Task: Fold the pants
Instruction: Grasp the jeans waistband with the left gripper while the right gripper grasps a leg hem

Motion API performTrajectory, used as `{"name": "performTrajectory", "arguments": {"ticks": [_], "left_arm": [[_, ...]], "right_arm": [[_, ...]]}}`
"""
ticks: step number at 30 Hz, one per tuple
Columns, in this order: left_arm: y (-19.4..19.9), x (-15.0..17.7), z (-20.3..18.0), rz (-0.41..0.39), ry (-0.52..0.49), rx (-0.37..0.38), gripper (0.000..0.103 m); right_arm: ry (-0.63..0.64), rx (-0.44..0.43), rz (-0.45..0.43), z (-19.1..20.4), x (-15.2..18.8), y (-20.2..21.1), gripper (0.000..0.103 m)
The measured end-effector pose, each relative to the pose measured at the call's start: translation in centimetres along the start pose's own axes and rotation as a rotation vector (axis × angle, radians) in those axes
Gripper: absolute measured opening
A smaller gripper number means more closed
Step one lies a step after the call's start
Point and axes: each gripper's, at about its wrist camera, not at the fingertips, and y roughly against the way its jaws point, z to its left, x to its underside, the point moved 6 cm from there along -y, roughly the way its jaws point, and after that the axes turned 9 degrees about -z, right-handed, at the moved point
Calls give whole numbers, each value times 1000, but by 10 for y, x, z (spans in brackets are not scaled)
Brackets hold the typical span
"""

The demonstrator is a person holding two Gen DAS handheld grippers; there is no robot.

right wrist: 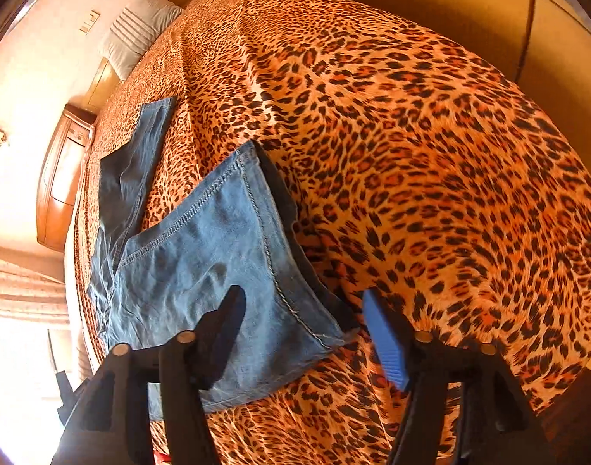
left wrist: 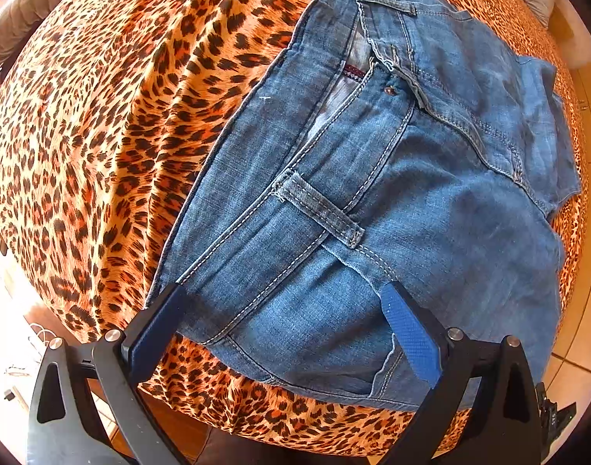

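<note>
Blue jeans lie on a leopard-print bed cover. The left wrist view looks straight down on the waistband with its belt loop and rivet. My left gripper is open, one finger on each side of the waistband's near corner, and its pads do not press the denim. In the right wrist view one leg end lies flat with its hem toward me, and the other leg stretches away at the left. My right gripper is open over the hem corner, with its blue pad off the cloth.
The bed's near edge runs just under both grippers. A striped pillow lies at the head of the bed, beside a wooden nightstand. Tiled floor shows at the right, cables on the floor at the left.
</note>
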Motion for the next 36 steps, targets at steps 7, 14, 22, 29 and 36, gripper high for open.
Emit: {"name": "performTrajectory", "arguments": {"ticks": [7, 14, 22, 29, 36], "left_arm": [[-9, 4, -28, -7, -75, -55, 101], [19, -24, -28, -52, -22, 6, 101], [18, -141, -56, -106, 115, 41, 101], [-22, -209, -85, -81, 221, 82, 101], [-42, -231, -110, -82, 223, 81, 101]], "right_arm": [[149, 19, 32, 12, 12, -4, 11], [175, 242, 28, -24, -13, 30, 16], [196, 33, -84, 95, -116, -8, 46], [165, -51, -28, 194, -188, -121, 54], [50, -36, 24, 212, -206, -208, 54]]}}
